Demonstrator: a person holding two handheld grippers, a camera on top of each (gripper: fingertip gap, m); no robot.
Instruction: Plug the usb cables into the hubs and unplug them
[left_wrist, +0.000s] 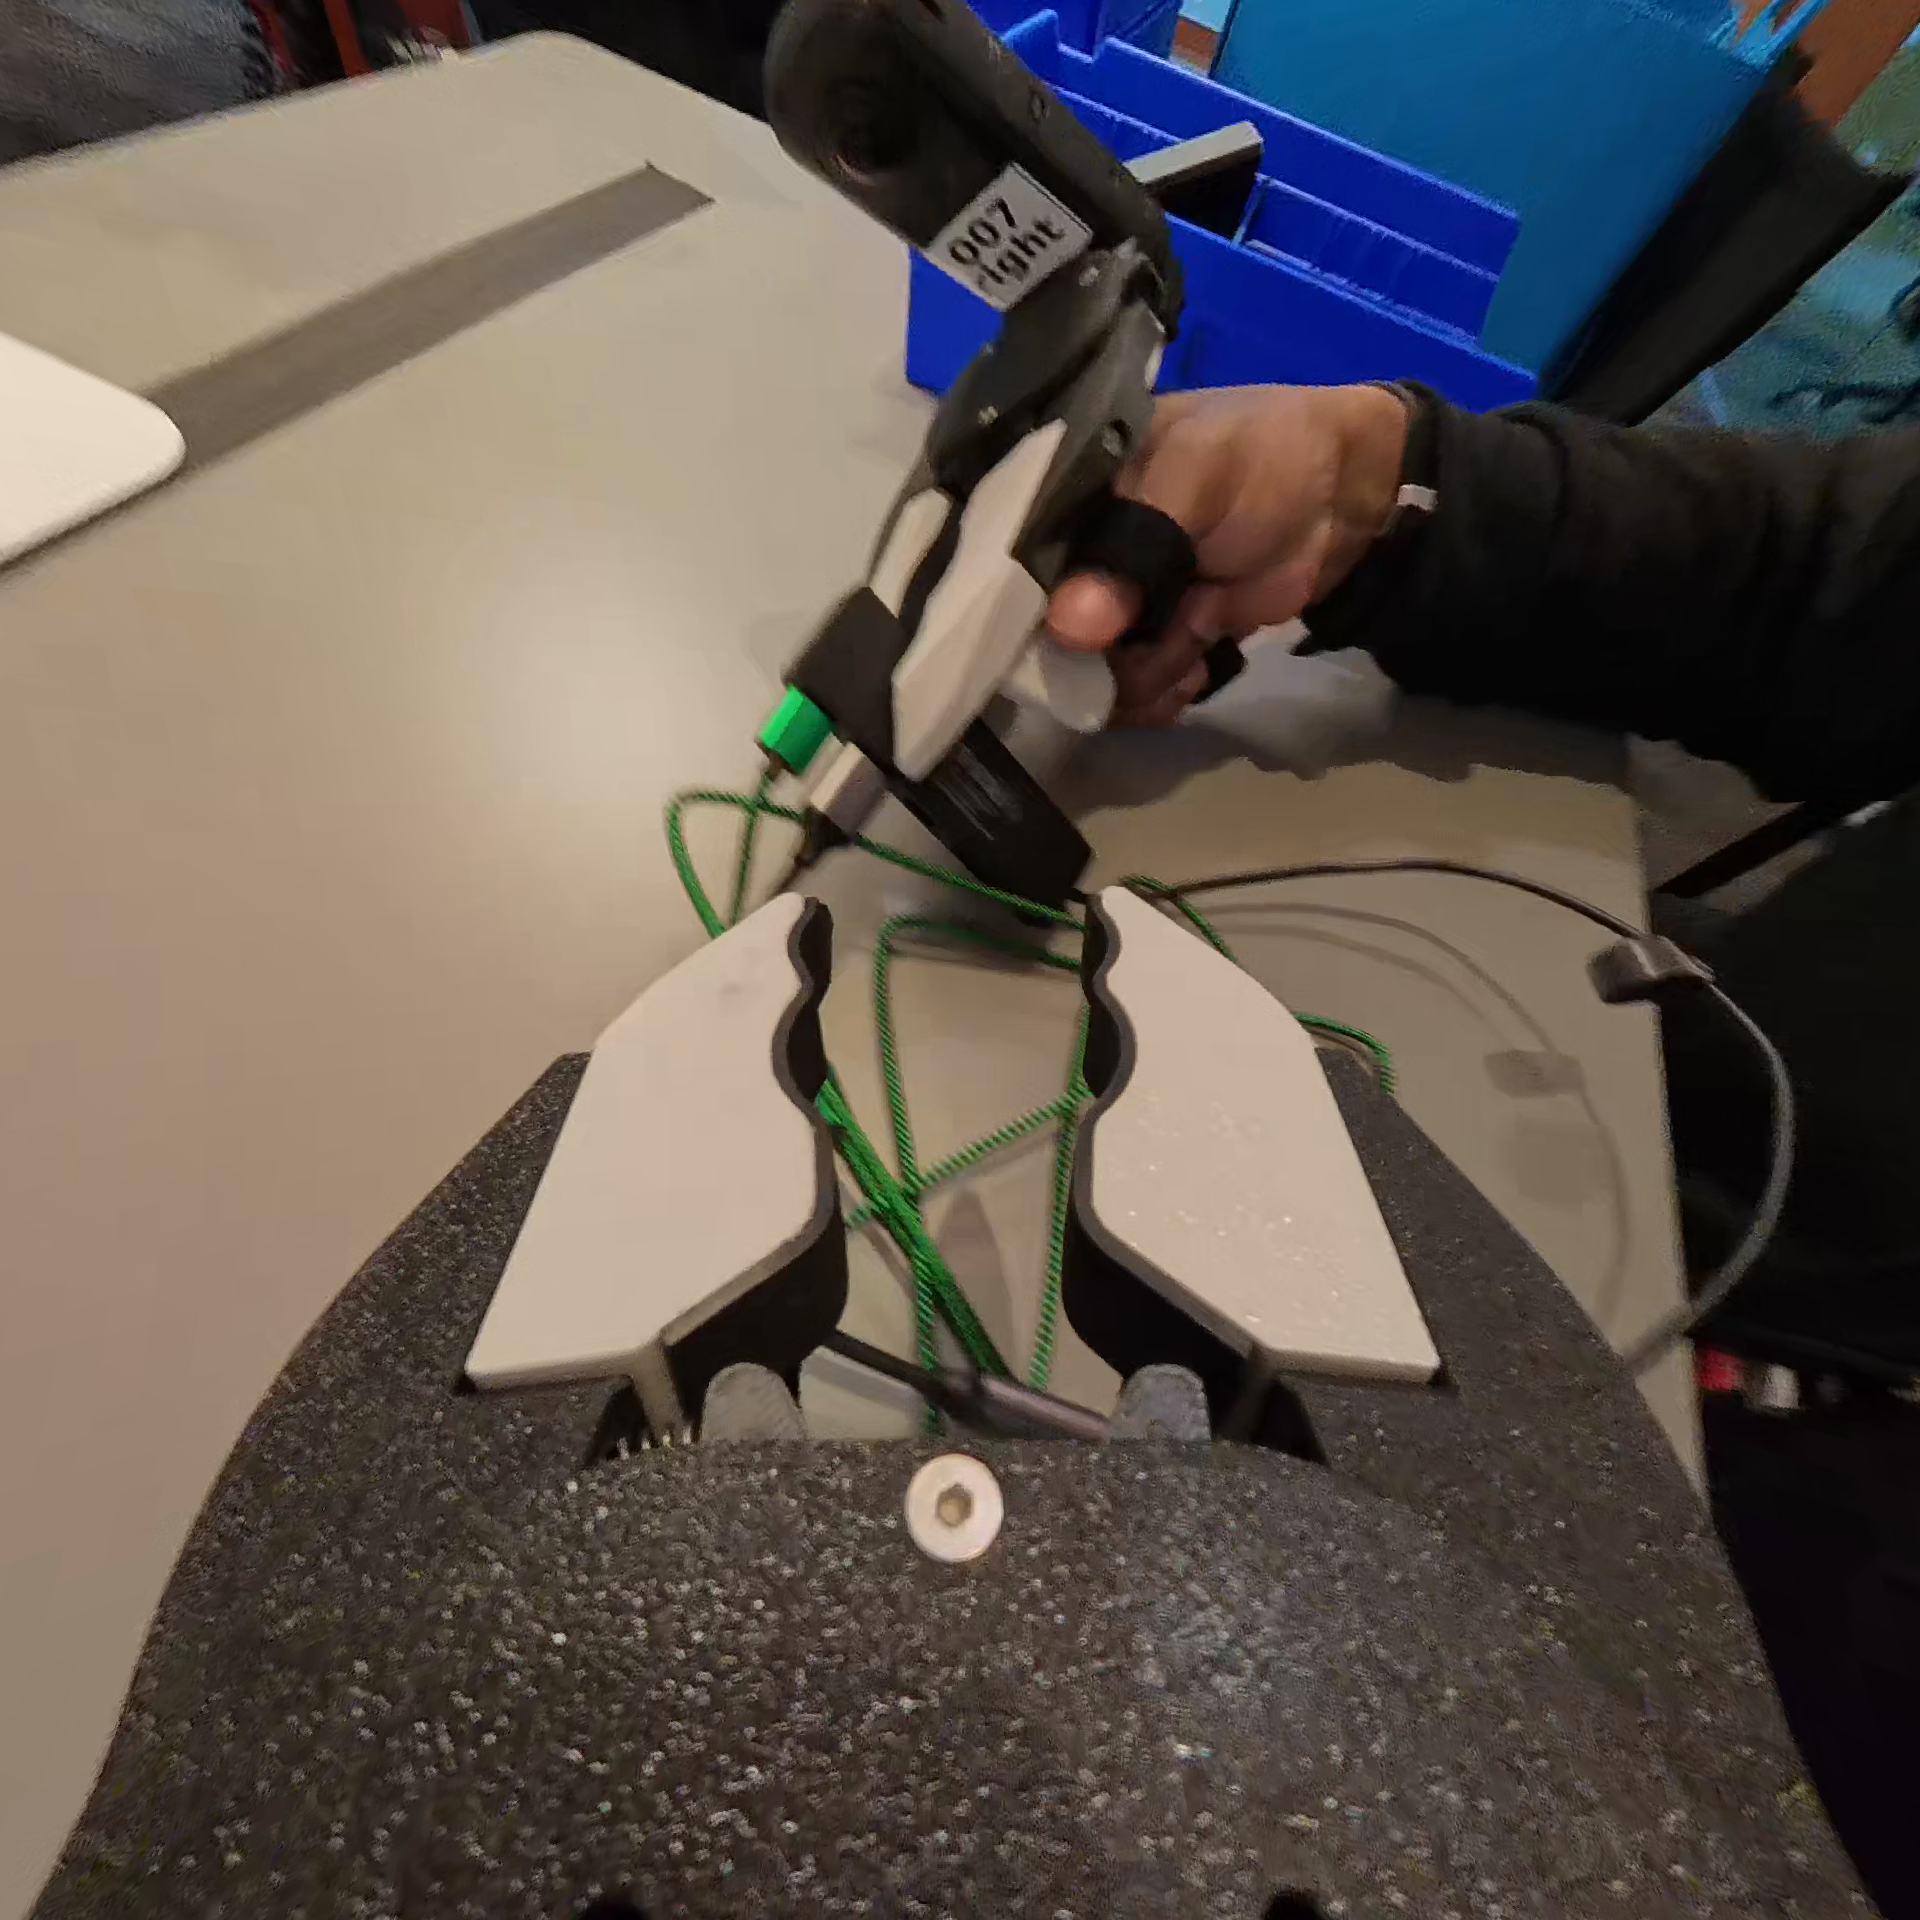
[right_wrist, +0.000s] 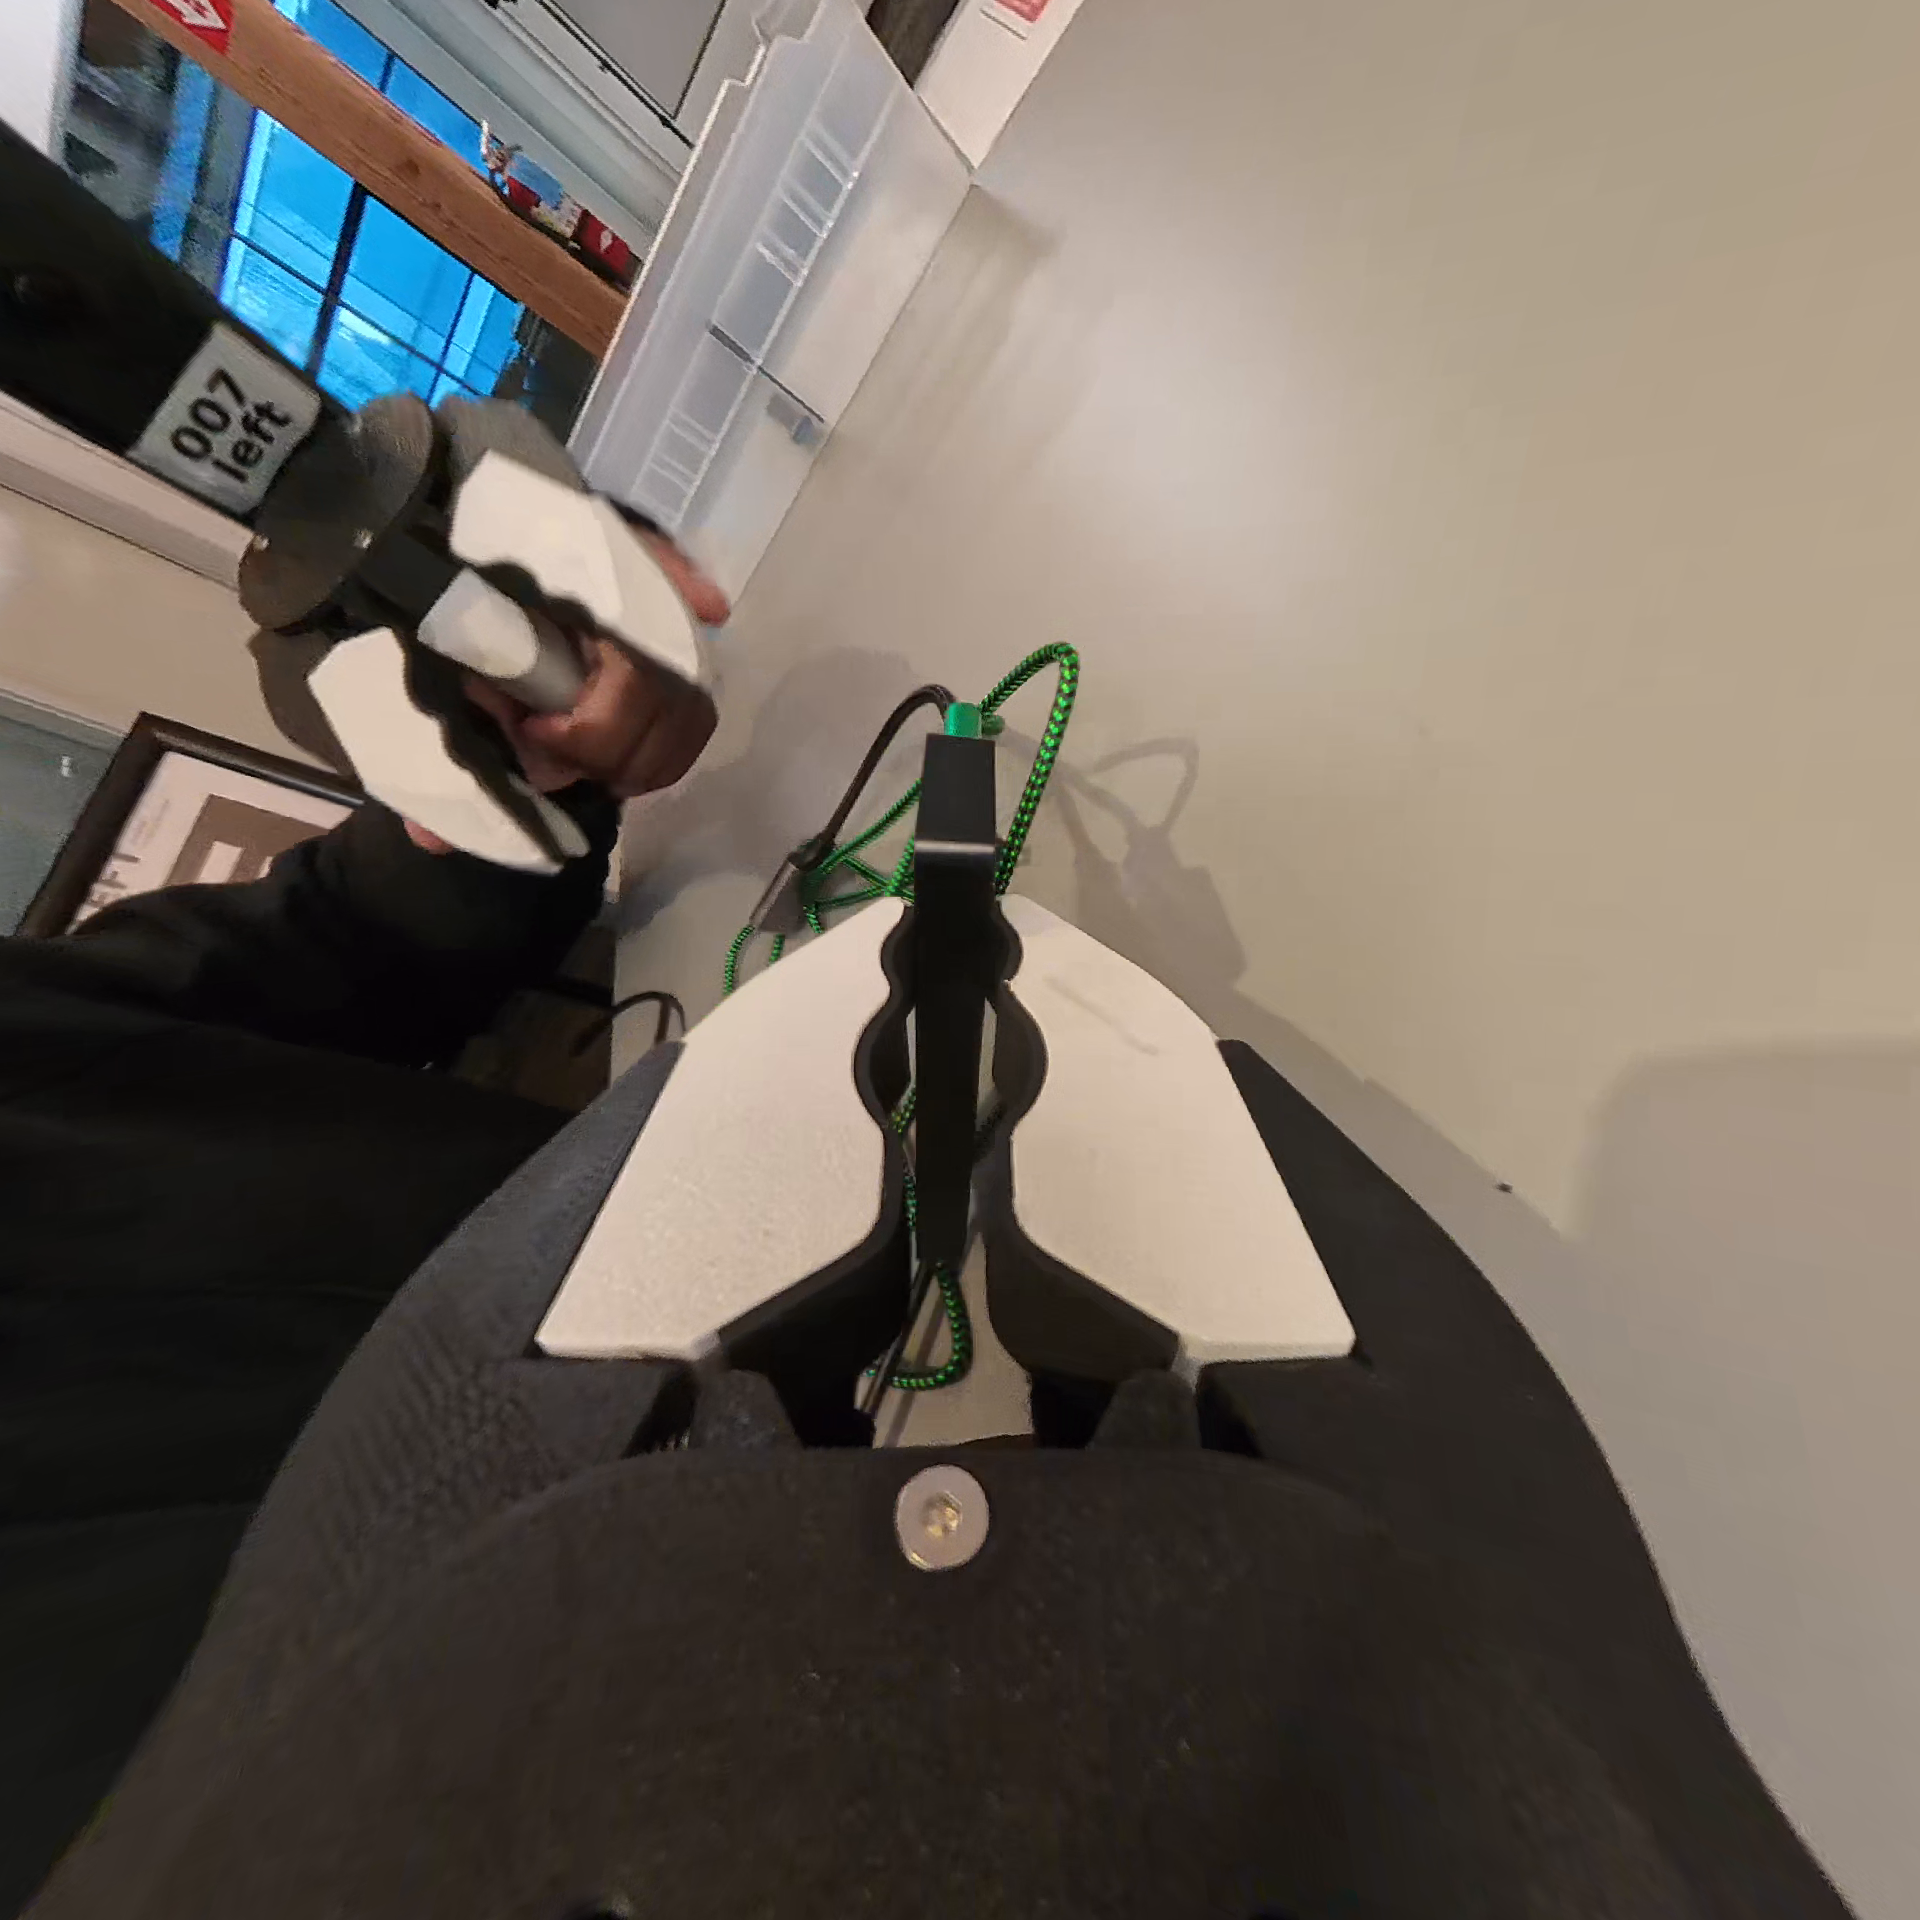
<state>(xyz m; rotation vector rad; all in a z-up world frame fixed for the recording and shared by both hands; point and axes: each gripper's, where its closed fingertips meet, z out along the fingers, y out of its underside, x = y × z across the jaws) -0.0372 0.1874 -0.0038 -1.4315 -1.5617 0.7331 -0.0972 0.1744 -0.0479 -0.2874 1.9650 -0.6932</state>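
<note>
Grey table (left_wrist: 364, 727) fills the frame; blue bins (left_wrist: 1299, 260) upper right. Right gripper (right_wrist: 951, 935), centre frame, is clamped on the black hub (right_wrist: 951, 997), lifted, green plug (left_wrist: 795, 732) seated at its far end. Left gripper (left_wrist: 951, 925), lower centre, is spread apart, empty, above the green braided cable (left_wrist: 904, 1174) looping on the table

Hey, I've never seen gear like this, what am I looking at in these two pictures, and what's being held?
These are two hand-held claws, each carrying a camera that looks along its own fingers. One picture comes from the left claw, which is open and holds nothing. It shows a person's hand working the right claw. The other picture comes from that right claw, shut on a black hub with a green plug in its end. Green cable lies looped on the grey table.
</note>
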